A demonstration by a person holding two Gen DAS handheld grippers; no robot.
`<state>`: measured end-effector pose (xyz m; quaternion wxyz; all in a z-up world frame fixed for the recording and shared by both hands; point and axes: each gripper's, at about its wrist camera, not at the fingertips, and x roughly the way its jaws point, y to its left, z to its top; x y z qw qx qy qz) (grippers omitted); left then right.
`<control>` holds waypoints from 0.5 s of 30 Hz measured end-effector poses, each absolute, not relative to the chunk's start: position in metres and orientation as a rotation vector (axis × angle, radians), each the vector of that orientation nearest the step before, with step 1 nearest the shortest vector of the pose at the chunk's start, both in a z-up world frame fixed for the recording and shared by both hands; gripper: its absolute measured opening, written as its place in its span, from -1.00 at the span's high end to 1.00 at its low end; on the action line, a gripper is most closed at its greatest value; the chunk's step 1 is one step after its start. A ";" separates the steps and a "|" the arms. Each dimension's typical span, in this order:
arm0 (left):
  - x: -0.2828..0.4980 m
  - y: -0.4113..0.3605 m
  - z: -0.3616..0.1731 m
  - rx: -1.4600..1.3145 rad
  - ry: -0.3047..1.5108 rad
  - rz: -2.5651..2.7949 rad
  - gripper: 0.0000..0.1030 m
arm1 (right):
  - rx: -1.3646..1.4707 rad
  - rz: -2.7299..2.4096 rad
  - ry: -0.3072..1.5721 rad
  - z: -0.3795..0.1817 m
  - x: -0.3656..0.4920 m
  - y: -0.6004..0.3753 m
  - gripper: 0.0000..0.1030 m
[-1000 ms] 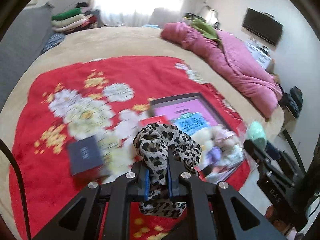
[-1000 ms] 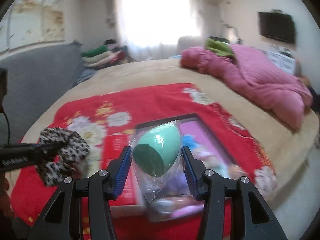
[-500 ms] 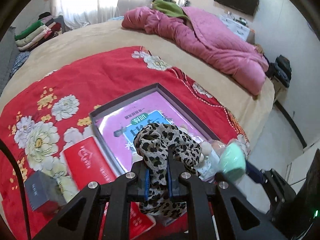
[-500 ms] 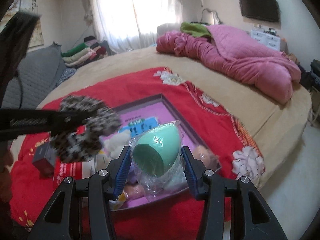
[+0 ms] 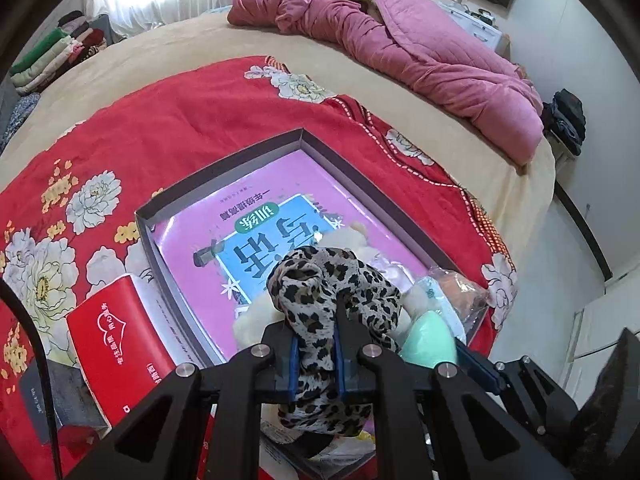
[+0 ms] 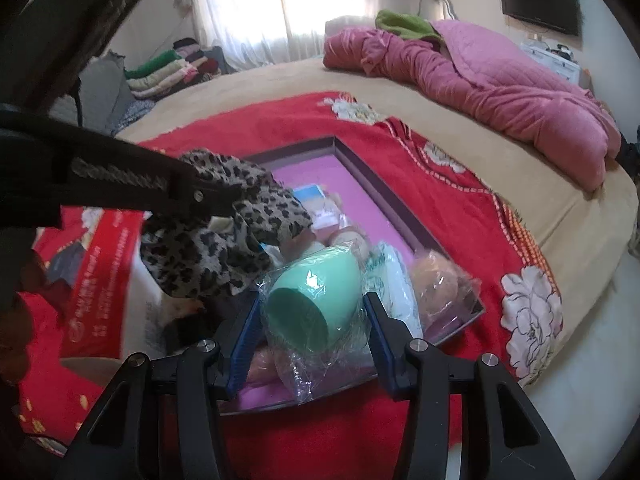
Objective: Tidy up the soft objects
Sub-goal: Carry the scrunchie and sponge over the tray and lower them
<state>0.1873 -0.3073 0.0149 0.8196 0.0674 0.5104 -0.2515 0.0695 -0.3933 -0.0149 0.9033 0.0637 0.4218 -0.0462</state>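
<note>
I've swung both grippers down over the tray (image 5: 224,162): left gripper (image 5: 316,354) clenching the leopard scrunchie (image 5: 320,284), right gripper (image 6: 310,320) at its 3 o'clock grasping the bagged green sponge (image 6: 316,300), ready to drop.

Both wrist cameras look steeply down, close over the box (image 5: 224,168).

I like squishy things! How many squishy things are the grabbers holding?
2. The leopard scrunchie is pinched in the left gripper; the green sponge egg in plastic wrap sits in the right gripper. Both hang over the tray.
</note>
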 end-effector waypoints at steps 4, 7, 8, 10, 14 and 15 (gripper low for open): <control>0.188 -0.308 0.011 0.147 1.100 -0.543 0.73 | 0.144 -0.078 0.901 -0.026 0.071 -0.393 -0.03; 0.188 -0.309 0.008 0.157 1.107 -0.545 0.67 | 0.174 -0.067 0.901 -0.026 0.071 -0.397 -0.05; 0.188 -0.310 0.008 0.157 1.108 -0.545 0.65 | 0.183 -0.063 0.905 -0.027 0.071 -0.397 -0.07; 0.187 -0.310 0.008 0.158 1.108 -0.549 0.51 | 0.194 -0.065 0.908 -0.026 0.070 -0.399 -0.16; 0.187 -0.308 0.010 0.139 1.104 -0.552 0.20 | 0.180 -0.070 0.901 -0.023 0.068 -0.396 -0.41; 0.187 -0.307 0.010 0.136 1.102 -0.552 0.16 | 0.171 -0.076 0.894 -0.021 0.066 -0.395 -0.43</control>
